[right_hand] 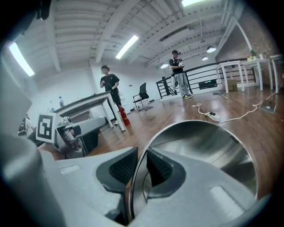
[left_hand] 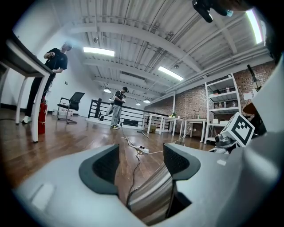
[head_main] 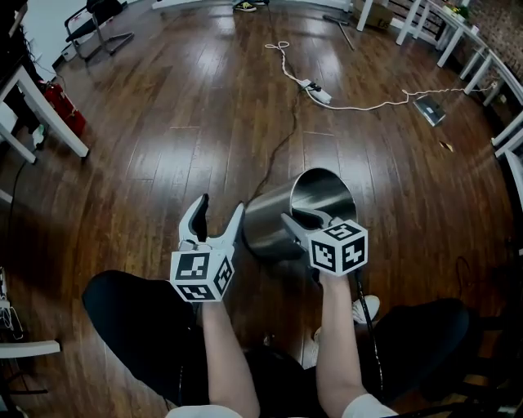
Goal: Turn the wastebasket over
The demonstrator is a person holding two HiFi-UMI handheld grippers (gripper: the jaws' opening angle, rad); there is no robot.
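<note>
Down on the dark plank floor, just ahead of the knees: steel wastebasket, tipped well off upright, open mouth turned up and away, shiny inside on show. Closed end nearest the legs; hard to tell from above whether resting on the boards or lifted clear.

On the near rim, right gripper clamped tight: one jaw inside the mouth, the other outside against the wall, ribbed pads almost together with only the thin metal edge between. Clear in the right gripper view, rim curving up from between the jaws and round the bright hollow.

Just beside the left flank, left gripper, jaws spread wide and gripping nothing. Inner jaw close against the steel wall, perhaps touching. In the left gripper view, curved steel side low between the jaws, hard by the right pad, well apart from the left pad.

Beyond the mouth, thin black cable trailing over the boards toward a white power strip with a white cord. Far left, red fire extinguisher beside a white table leg; black office chair at the top left. Behind, in the left gripper view, person standing at a desk and second person near a black railing.
</note>
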